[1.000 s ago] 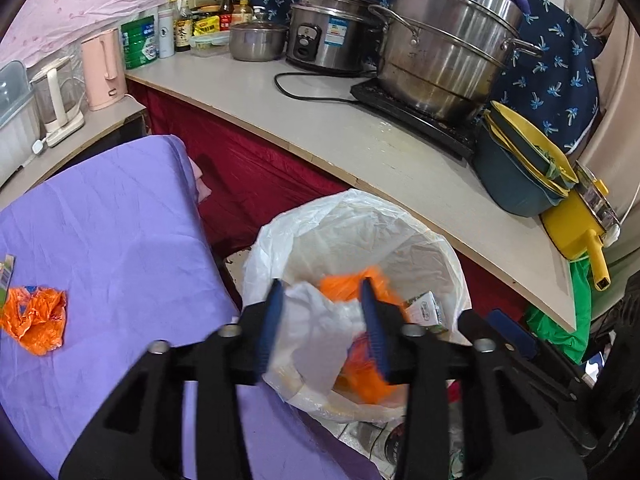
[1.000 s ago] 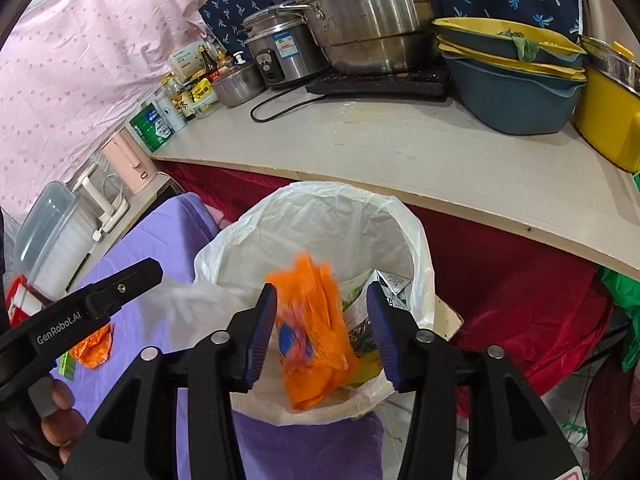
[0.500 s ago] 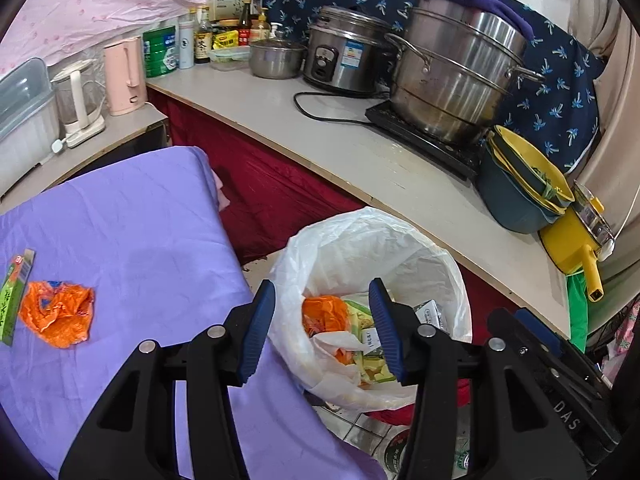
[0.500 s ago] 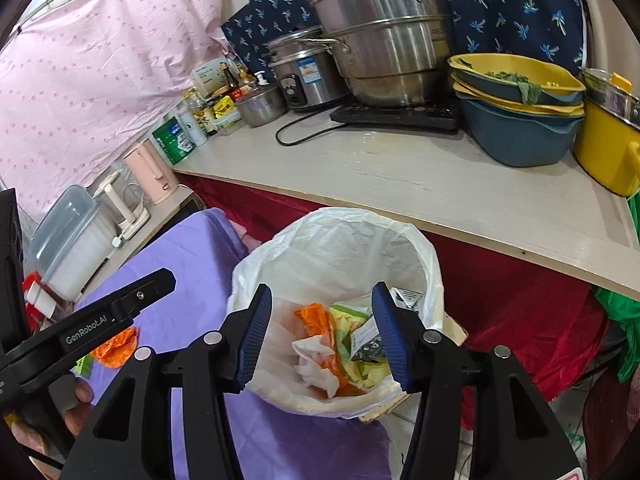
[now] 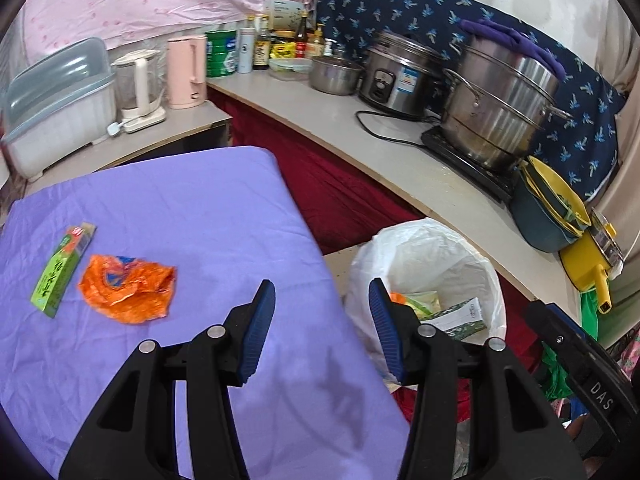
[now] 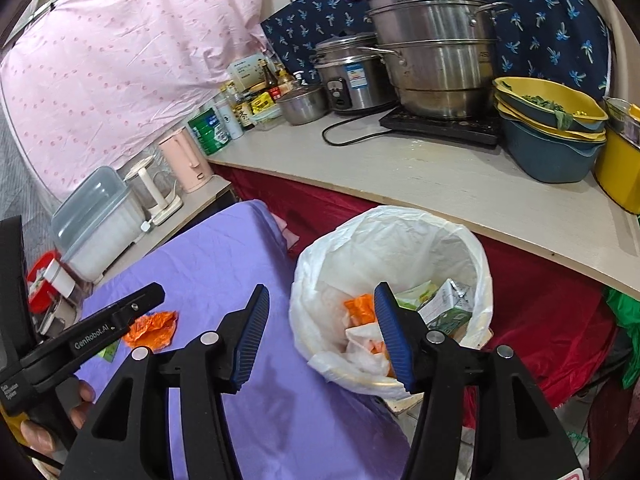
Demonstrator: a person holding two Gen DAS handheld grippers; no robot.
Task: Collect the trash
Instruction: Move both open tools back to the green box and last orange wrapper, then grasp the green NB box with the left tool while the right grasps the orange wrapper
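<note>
A crumpled orange wrapper (image 5: 128,294) and a green carton (image 5: 62,270) lie at the left of the purple-covered table (image 5: 200,208). Right of the table stands the bin with its white bag (image 5: 424,256), holding an orange wrapper, white paper and cartons. My left gripper (image 5: 322,292) hangs open and empty over the table's right edge. My right gripper (image 6: 321,296) is also open and empty, with the bin (image 6: 384,240) just behind its right finger. In the right wrist view the left gripper (image 6: 120,320) reaches in from the left above the orange wrapper (image 6: 154,328).
A beige counter (image 5: 400,160) curves behind the bin with a steel steamer pot (image 5: 500,112), rice cooker (image 5: 396,76), stacked bowls (image 5: 548,208) and bottles. A pink kettle (image 5: 186,72) and a lidded plastic box (image 5: 56,100) stand on a side shelf. Red cloth hangs below the counter.
The orange wrapper that was between my right fingers a second ago now lies in the bin. Both grippers have risen and swung left, from over the bin toward the purple table.
</note>
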